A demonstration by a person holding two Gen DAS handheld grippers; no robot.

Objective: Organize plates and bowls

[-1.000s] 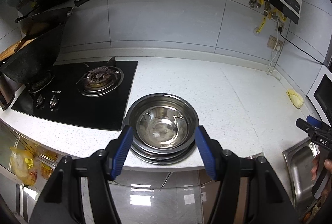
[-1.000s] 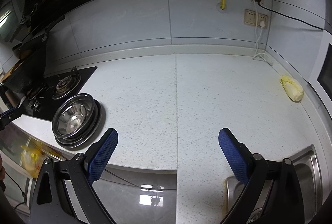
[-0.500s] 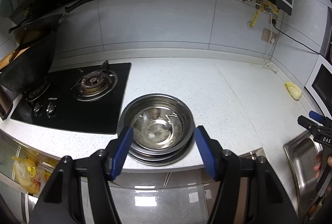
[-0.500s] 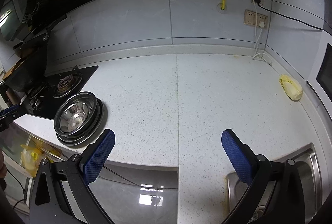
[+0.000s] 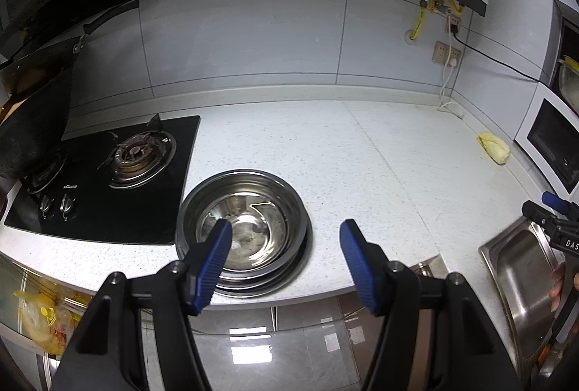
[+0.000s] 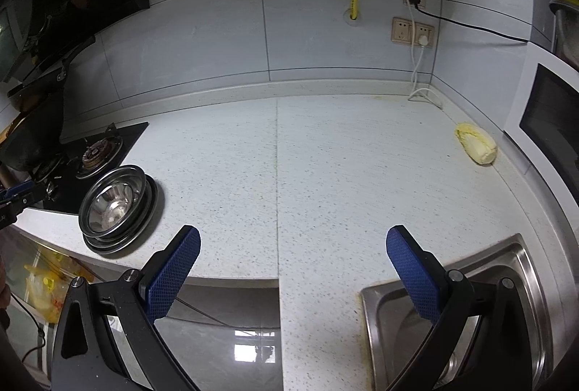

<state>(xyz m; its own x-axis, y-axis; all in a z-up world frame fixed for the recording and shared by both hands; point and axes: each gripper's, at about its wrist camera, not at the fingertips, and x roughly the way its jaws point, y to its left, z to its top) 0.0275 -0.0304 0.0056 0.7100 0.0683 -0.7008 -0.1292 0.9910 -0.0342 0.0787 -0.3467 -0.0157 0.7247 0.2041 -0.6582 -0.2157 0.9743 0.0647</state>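
Both grippers, left (image 5: 284,259) and right (image 6: 291,269), gape wide, empty; the stack (image 5: 244,228) sits near the counter edge: a careless nudge could tip it off.

I see my left gripper (image 5: 282,260) and right gripper (image 6: 293,268): black frames, silver screws, blue ribbed pads (image 6: 173,273); white "DAS" lettering far right.

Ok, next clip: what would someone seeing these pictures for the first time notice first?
Probably the shiny stack of steel bowls and plates near the front edge of the white counter, right beside the black stove. The left gripper hangs open just in front of it, one blue finger overlapping the stack in view. A pale yellow cabbage lies alone at the far right.
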